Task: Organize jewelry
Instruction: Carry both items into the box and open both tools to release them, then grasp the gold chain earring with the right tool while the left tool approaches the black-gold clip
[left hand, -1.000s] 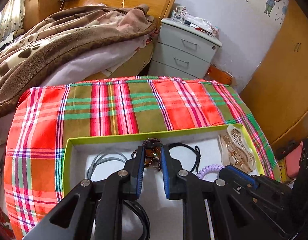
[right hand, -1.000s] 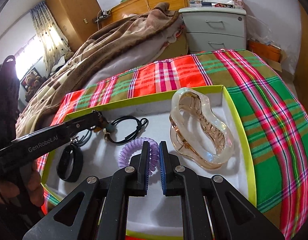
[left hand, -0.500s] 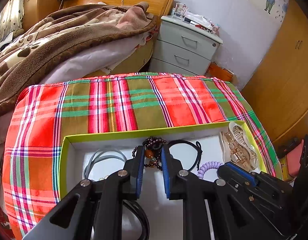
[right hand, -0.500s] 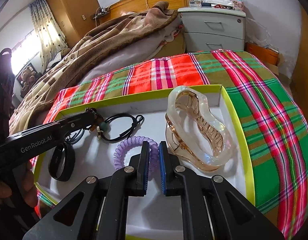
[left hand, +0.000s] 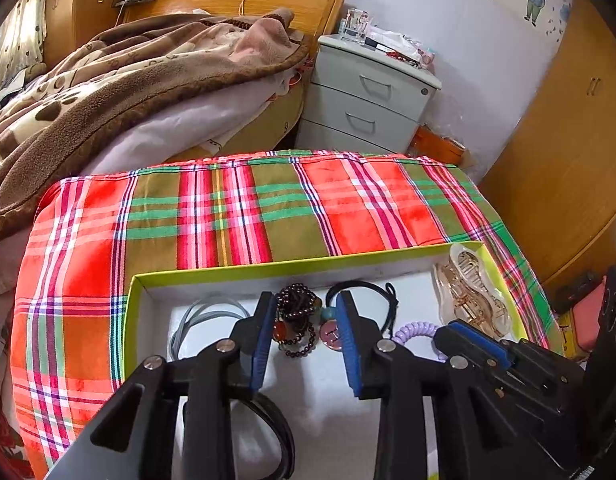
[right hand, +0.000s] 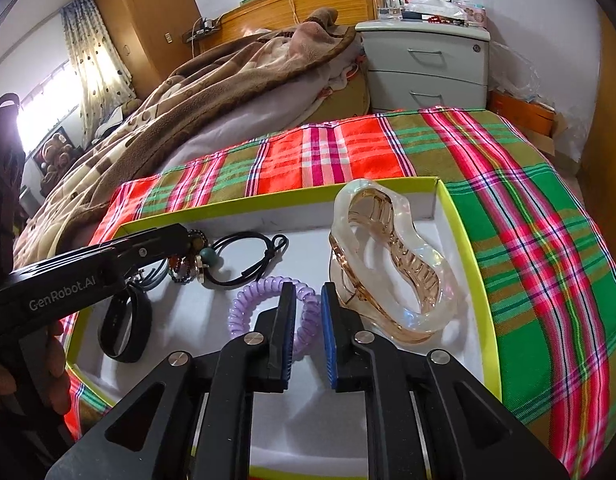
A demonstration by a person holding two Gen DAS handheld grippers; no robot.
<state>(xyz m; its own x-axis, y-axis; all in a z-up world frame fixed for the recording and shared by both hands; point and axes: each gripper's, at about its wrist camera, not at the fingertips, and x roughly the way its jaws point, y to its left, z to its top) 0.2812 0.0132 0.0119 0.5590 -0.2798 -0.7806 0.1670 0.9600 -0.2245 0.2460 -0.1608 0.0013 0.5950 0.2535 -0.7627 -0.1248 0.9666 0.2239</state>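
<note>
Daylight pours in through the window (right hand: 48, 92) on the left, blown out to white glare. The room is bright and evenly lit; soft shadows lie under each claw on the white box floor (right hand: 348, 420). Sharp focus throughout, with fisheye bending and dark corners.

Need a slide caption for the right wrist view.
Right tongs open over purple coil hair tie, beside clear claw clip in white tray.

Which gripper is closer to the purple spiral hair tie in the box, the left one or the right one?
Right. The right gripper is right over the purple spiral hair tie, its parted jaws around the near coil. The left gripper is further left, over the dark bead bracelet.
</note>
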